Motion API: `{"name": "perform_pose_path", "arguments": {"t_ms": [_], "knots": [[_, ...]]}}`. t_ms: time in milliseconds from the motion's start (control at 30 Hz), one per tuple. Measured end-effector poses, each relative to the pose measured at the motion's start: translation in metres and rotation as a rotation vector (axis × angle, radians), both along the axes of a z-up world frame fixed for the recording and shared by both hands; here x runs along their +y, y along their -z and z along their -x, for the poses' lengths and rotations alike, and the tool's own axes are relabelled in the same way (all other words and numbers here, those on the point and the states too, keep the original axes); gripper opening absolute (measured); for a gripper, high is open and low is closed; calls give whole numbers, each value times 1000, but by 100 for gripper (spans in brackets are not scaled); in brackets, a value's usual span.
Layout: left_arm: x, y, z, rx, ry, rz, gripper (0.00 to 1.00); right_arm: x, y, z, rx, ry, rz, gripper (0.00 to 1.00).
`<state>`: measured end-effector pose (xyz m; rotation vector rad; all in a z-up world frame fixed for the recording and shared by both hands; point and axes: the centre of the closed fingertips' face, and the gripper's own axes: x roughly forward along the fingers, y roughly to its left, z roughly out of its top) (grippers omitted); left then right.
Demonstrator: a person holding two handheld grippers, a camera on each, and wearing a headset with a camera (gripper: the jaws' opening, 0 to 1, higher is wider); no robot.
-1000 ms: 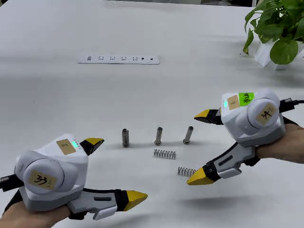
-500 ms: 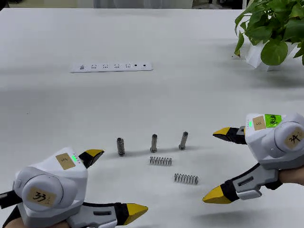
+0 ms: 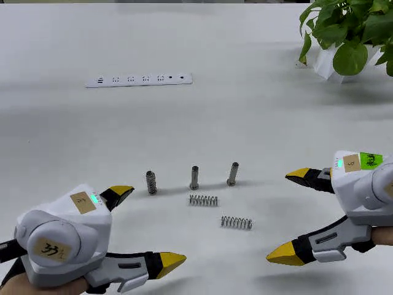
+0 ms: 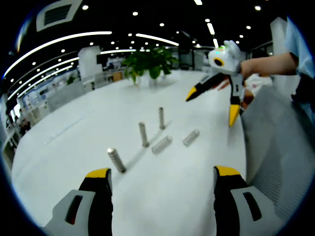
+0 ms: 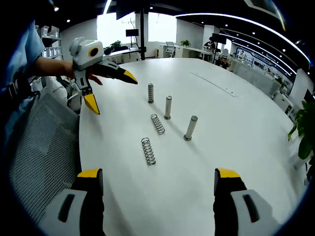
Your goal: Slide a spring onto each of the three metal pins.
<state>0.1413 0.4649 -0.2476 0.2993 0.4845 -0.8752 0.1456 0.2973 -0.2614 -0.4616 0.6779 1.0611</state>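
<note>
Open-plan office, seen across a wide white table (image 3: 245, 92), with a white power strip (image 3: 139, 80) lying well ahead of the left gripper (image 3: 152, 224) and a potted plant (image 3: 347, 31) far ahead of the right gripper (image 3: 285, 215). Overhead in the left gripper view, a dark ceiling with recessed spotlights (image 4: 135, 14), long light strips (image 4: 64, 42) and a square air vent (image 4: 56, 14). Far beyond the right gripper's jaws, rows of desks with office chairs (image 5: 172, 49) and a dark screen (image 5: 132, 33) on a post; to the left of those jaws, a grey mesh chair (image 5: 44, 147).

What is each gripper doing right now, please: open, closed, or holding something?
Left gripper: open, holding nothing.
Right gripper: open, holding nothing.
</note>
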Motion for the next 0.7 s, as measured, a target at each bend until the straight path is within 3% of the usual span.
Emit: {"name": "perform_pose_path", "arguments": {"t_ms": [133,267,333,467,700], "knots": [[-9,-6,-6,-79,52,-59,72,3,3,6,12,8,-11,94],[-20,-6,-12,-82,84,-75,51,4,4,8,17,13,-21,94],[-26,-4,-17,-90,95,-83,46,3,3,10,17,15,-20,94],[-38,1,-28,-60,93,-74,45,0,2,10,18,28,-27,93],[-55,18,-34,-15,132,-118,44,-5,3,13,23,47,-34,92]]}}
